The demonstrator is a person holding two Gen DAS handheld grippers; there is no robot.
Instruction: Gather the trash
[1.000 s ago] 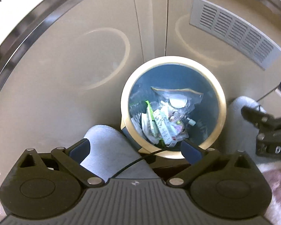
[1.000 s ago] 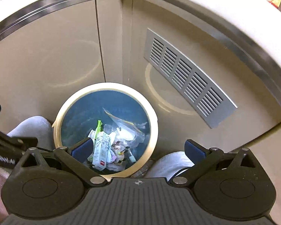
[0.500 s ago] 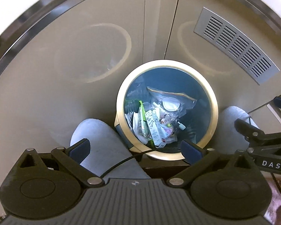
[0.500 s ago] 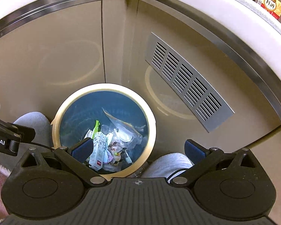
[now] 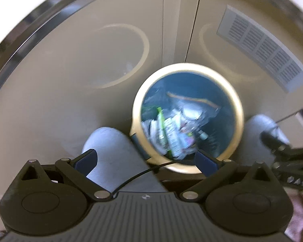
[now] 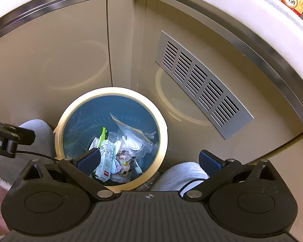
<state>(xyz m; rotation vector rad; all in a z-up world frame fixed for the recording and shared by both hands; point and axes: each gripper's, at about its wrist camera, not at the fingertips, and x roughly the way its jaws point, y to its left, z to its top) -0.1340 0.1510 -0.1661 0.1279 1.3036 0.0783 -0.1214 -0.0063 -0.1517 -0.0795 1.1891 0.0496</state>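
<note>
Shifted since earlier frame: waste bin [image 6: 111, 139], now nearer centre of left view. Cabinet doors [image 6: 50, 60] behind; vent grille [image 6: 202, 98] upper right. Trash [image 6: 119, 151] inside bin. Left gripper [image 5: 145, 159], right gripper [image 6: 149, 159]: fingers apart, empty.

Beige cabinet doors [image 6: 50, 64], metal vent grille [image 6: 202, 92], btl on counter [image 6: 293, 0]

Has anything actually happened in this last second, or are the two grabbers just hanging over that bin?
Only the view drifted. The left gripper swung, so the trash bin slid rightward and its picture blurred; the right gripper pulled back slightly, showing more counter. Nothing was grabbed or dropped. Both stay open and empty, and the wrappers lie in the bin as before.
</note>
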